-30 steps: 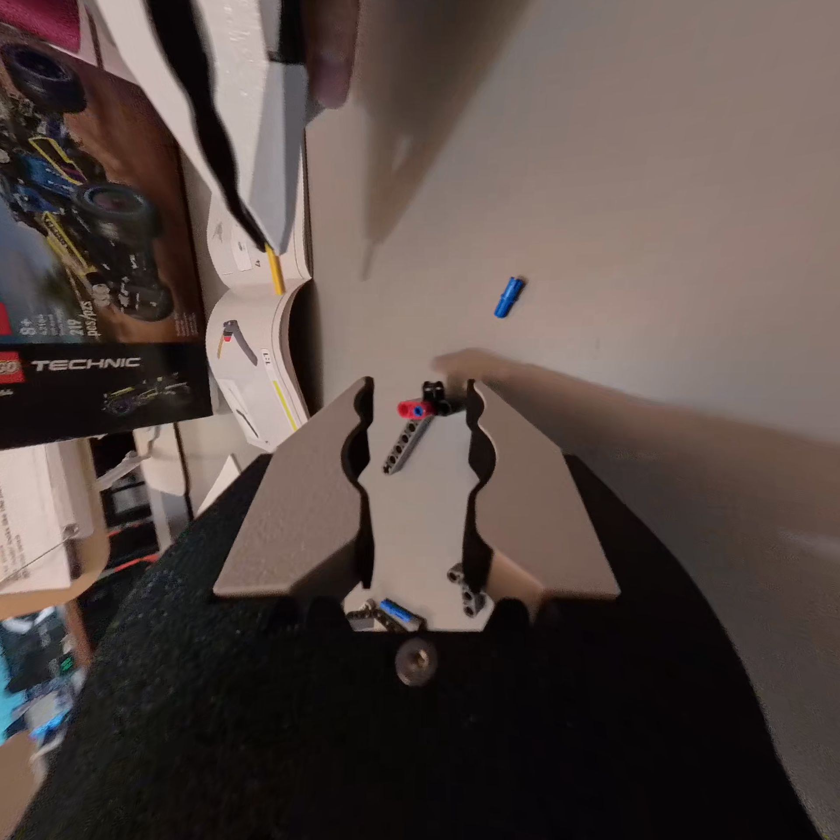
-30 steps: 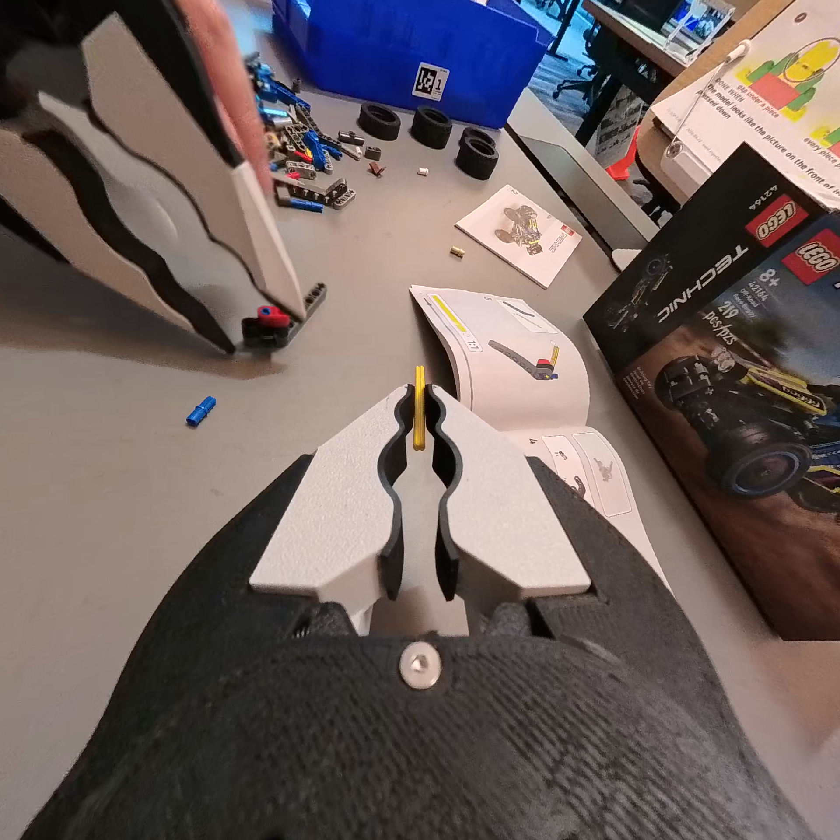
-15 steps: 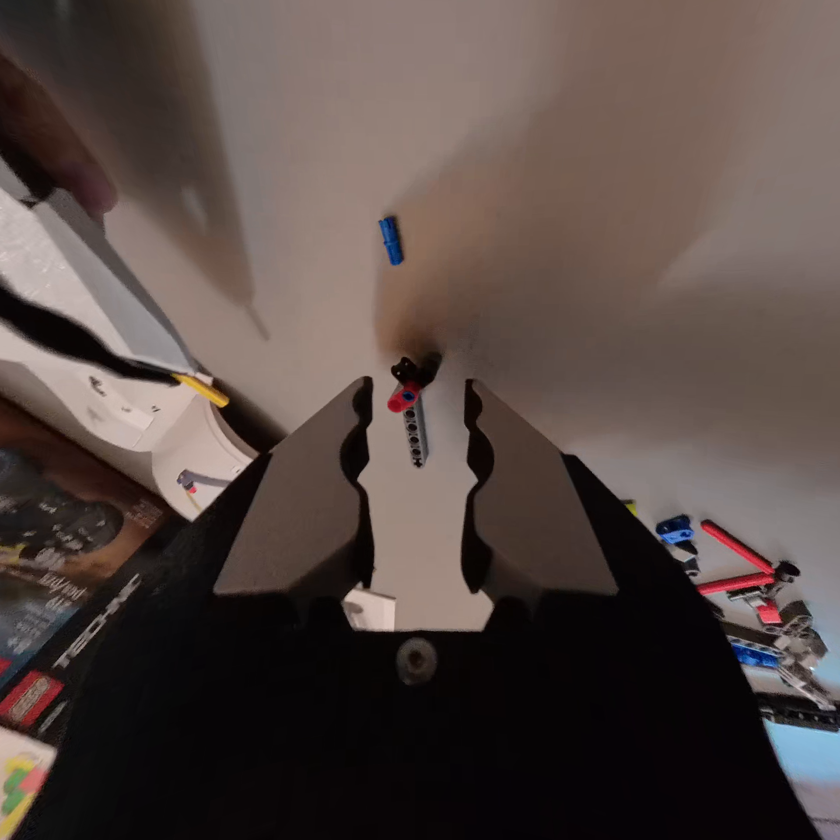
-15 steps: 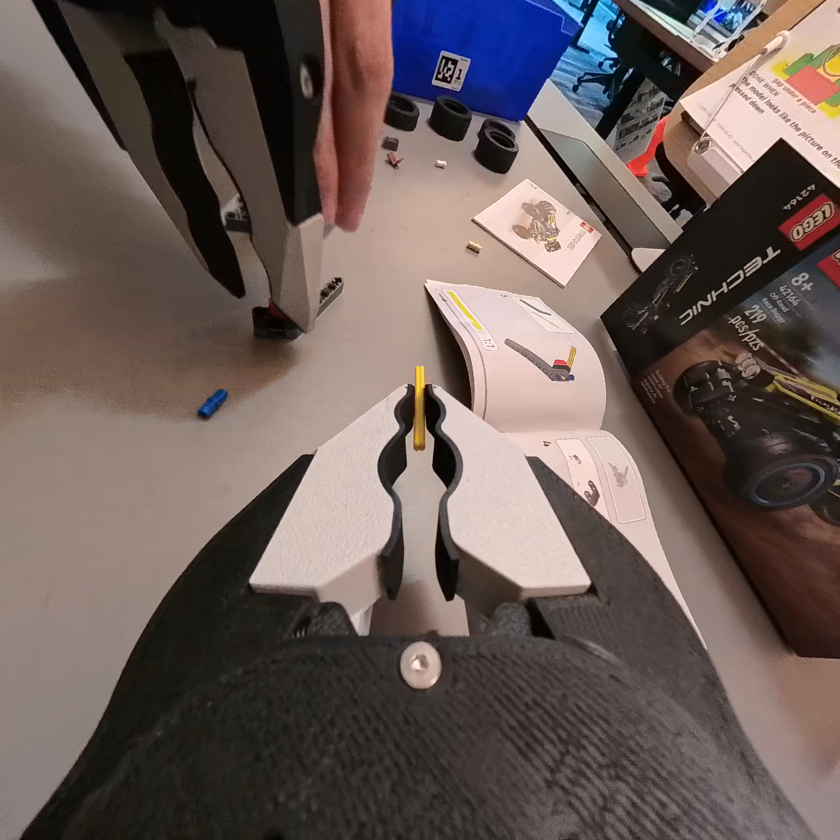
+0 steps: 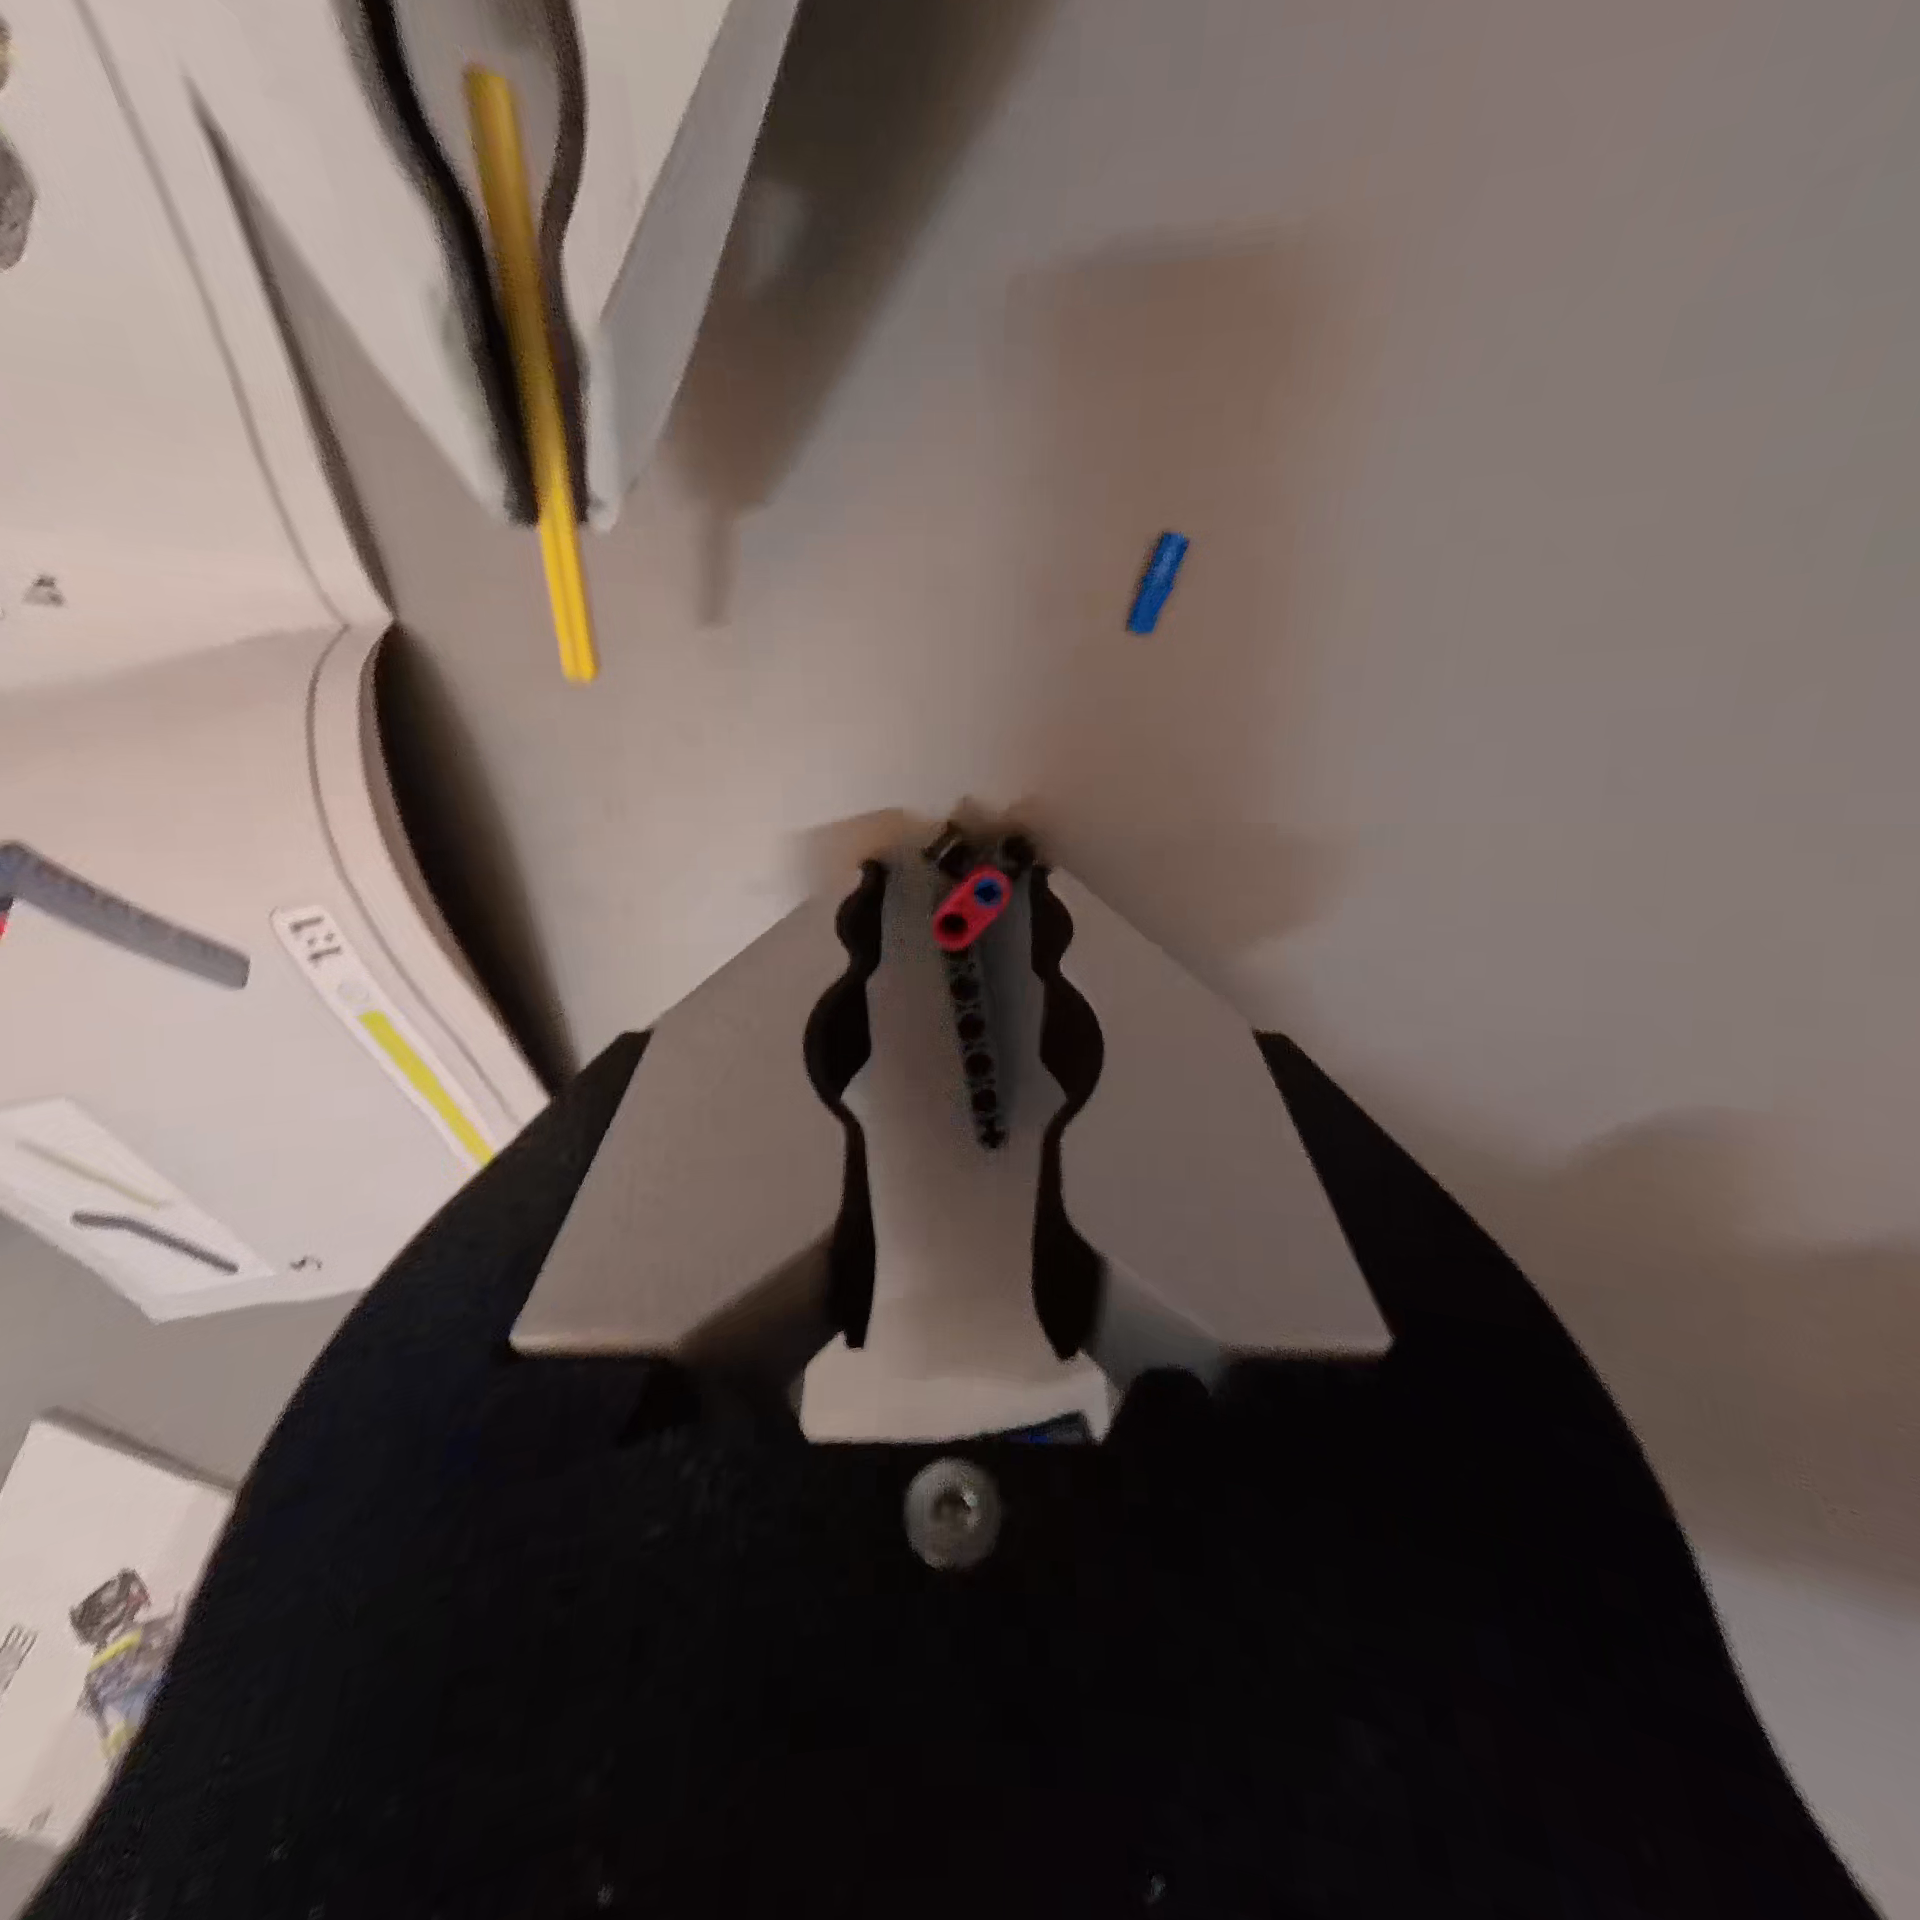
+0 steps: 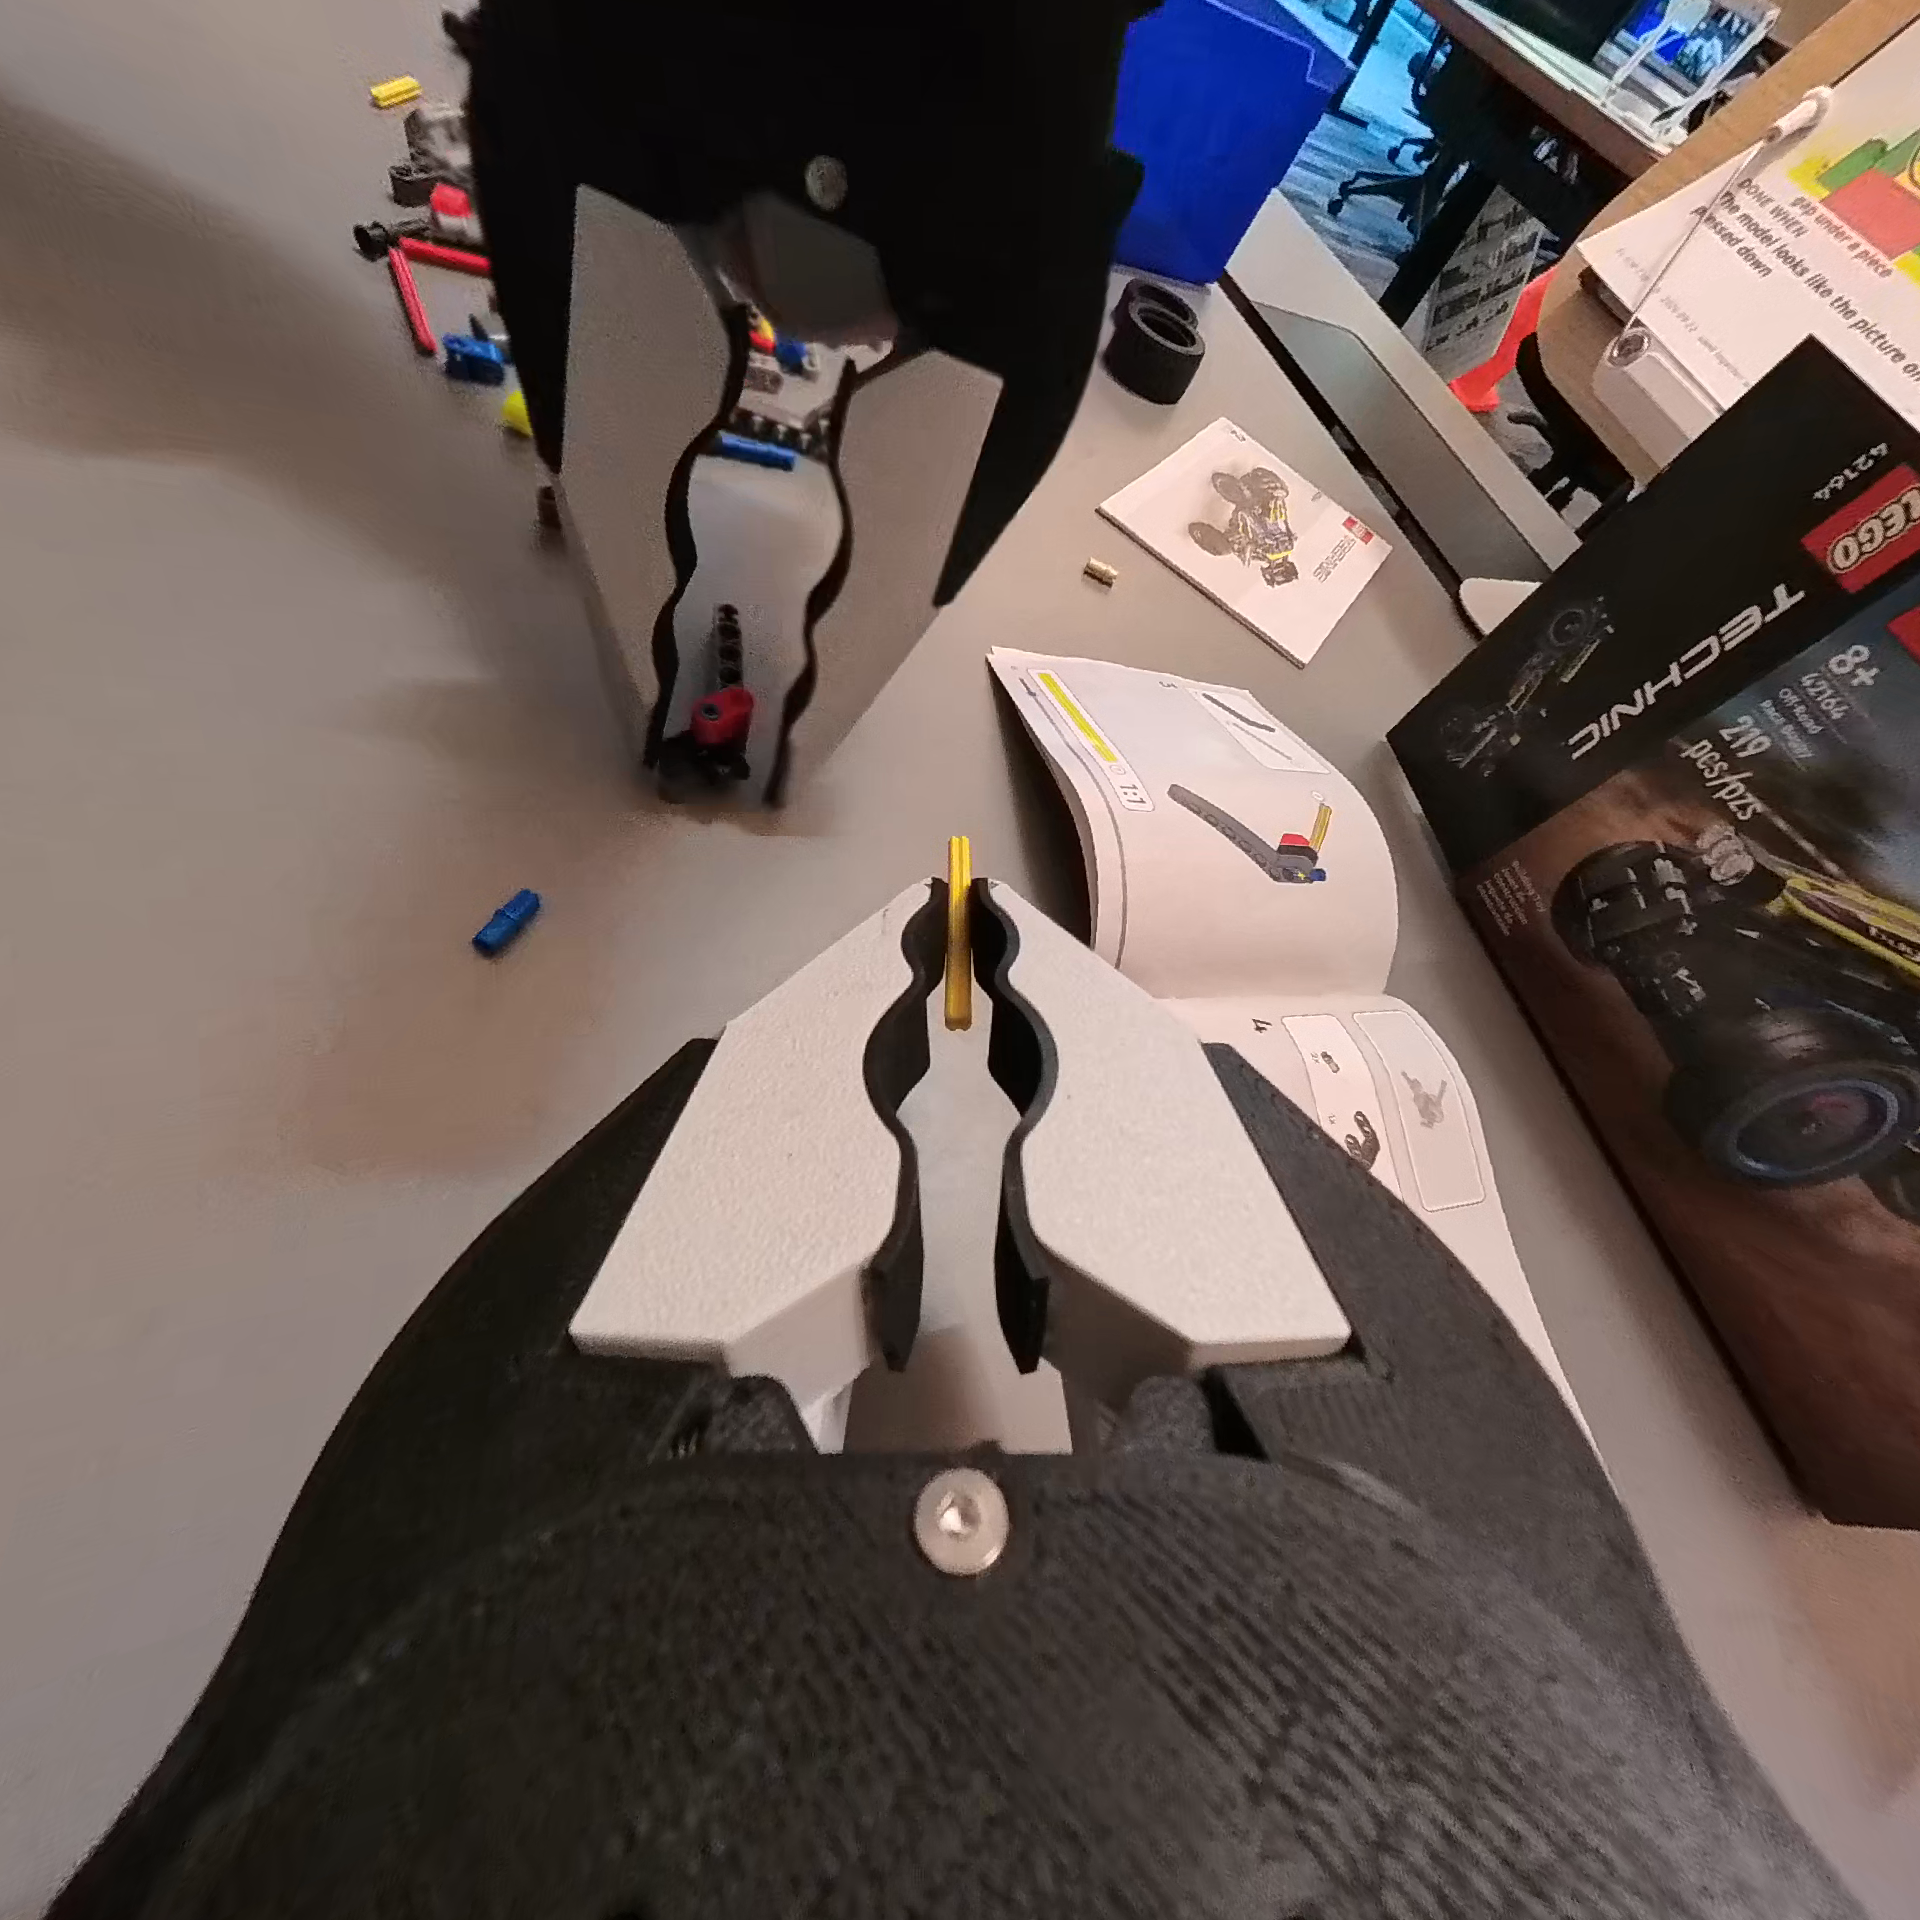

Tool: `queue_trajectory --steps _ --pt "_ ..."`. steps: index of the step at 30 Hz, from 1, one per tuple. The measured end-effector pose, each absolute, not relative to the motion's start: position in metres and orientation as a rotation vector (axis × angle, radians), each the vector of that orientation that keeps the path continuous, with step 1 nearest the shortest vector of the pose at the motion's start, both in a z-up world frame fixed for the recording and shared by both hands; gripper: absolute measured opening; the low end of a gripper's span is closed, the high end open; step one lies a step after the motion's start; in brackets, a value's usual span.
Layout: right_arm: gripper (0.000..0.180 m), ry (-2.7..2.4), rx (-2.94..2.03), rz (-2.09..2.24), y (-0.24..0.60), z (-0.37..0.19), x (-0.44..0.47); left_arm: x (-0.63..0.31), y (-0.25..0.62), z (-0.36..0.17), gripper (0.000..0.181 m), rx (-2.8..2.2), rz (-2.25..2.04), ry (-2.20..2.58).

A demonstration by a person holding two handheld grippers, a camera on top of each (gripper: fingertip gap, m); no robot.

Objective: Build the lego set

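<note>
A dark grey beam [image 5: 977,1039] with a red connector [image 5: 971,904] and black pieces at its end lies flat on the grey table. My left gripper [image 5: 956,868] points steeply down with its tips straddling the black end; the jaws are narrowed but still apart. It also shows in the right wrist view [image 6: 715,777], standing over the red connector [image 6: 722,712]. My right gripper [image 6: 958,883] is shut on a thin yellow axle [image 6: 956,935] that pokes out past its tips. It hovers just short of the assembly, and shows in the left wrist view [image 5: 551,509] with the yellow axle [image 5: 561,582].
A loose blue pin [image 6: 506,921] lies left of the right gripper. The open instruction booklet [image 6: 1226,831] and the set's box [image 6: 1714,831] lie to the right. A small leaflet [image 6: 1247,540], black tyres [image 6: 1153,332], a blue bin [image 6: 1216,135] and several loose parts [image 6: 447,312] lie farther back. My right fingertips sit around 8 cm from my left ones. It is some 6 cm from my left tips to the loose blue pin [image 6: 506,921]. Look for it in the left wrist view [image 5: 1166,567] too.
My left gripper has turned, come down over the beam assembly and narrowed its jaws around it. My right gripper, still holding the yellow axle, has come closer to the assembly.
</note>
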State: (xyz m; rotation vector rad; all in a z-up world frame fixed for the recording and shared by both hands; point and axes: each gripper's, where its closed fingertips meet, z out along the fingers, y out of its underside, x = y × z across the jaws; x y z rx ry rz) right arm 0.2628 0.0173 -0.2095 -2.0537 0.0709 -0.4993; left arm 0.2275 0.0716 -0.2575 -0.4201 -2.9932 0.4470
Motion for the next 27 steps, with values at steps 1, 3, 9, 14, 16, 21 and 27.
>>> queue_trajectory --steps 1,3,9,14,16,21,27 --pt "0.002 0.07 -2.054 -0.501 0.017 -0.209 0.263 0.231 0.075 -0.257 0.026 -0.417 0.444 -3.013" --pt "0.002 0.071 -2.053 -0.499 0.017 -0.209 0.263 0.236 0.08 -0.257 0.03 -0.403 0.428 -3.04" --pt "0.002 0.067 -2.061 -0.495 0.018 -0.211 0.263 0.227 0.081 -0.257 0.022 -0.531 0.401 -3.015" --pt "0.002 0.067 -2.067 -0.488 0.018 -0.213 0.262 0.227 0.078 -0.258 0.018 -0.593 0.376 -3.008" --pt "0.002 0.067 -2.069 -0.487 0.018 -0.213 0.262 0.227 0.075 -0.258 0.011 -0.569 0.408 -3.003" --pt "0.002 0.068 -2.068 -0.495 0.018 -0.213 0.263 0.233 0.065 -0.258 0.008 -0.184 0.551 -3.009" --pt "0.002 0.123 -2.049 -0.475 0.015 -0.21 0.267 0.232 0.055 -0.256 0.007 0.255 0.881 -2.833"
